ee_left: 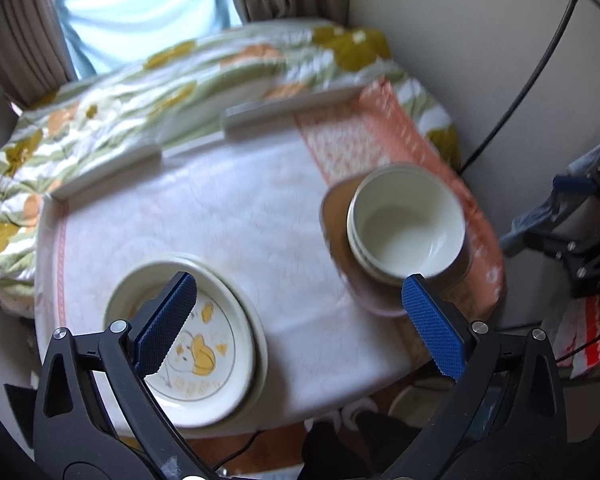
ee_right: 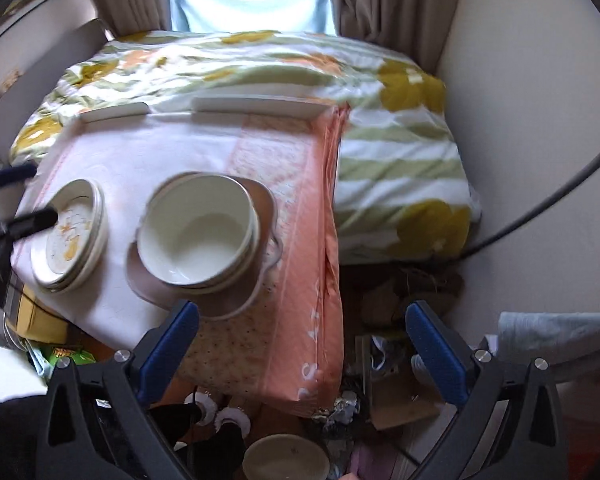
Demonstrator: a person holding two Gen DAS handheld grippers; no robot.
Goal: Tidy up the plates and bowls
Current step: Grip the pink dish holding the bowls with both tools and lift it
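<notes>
Table (ee_right: 204,152): cloth-covered, the landmark for all entries; a bed lies beyond its far edge

Cloth (ee_right: 300,216): white over most of the top, orange along the right side

Brown dish (ee_right: 260,280): on the table right of centre, partly on the orange strip; carries the bowls

Bowls (ee_right: 198,230): cream, nested in one stack inside the brown dish

Plates (ee_right: 70,240): cream stack with a yellow print on the top one, at the table's near left corner, well apart from the bowls

Left gripper (ee_left: 298,324): above the near edge, between plates and bowls; jaws wide apart, nothing between them

Right gripper (ee_right: 302,352): above the near right corner, past the dish; jaws wide apart, empty

Step, judged: both stacks look set down and released, sorting near done

Next move, judged: check for any leftover piece; a cream dish (ee_right: 286,458) shows below the near edge; reaching it calls for a low approach and a rim grip
</notes>
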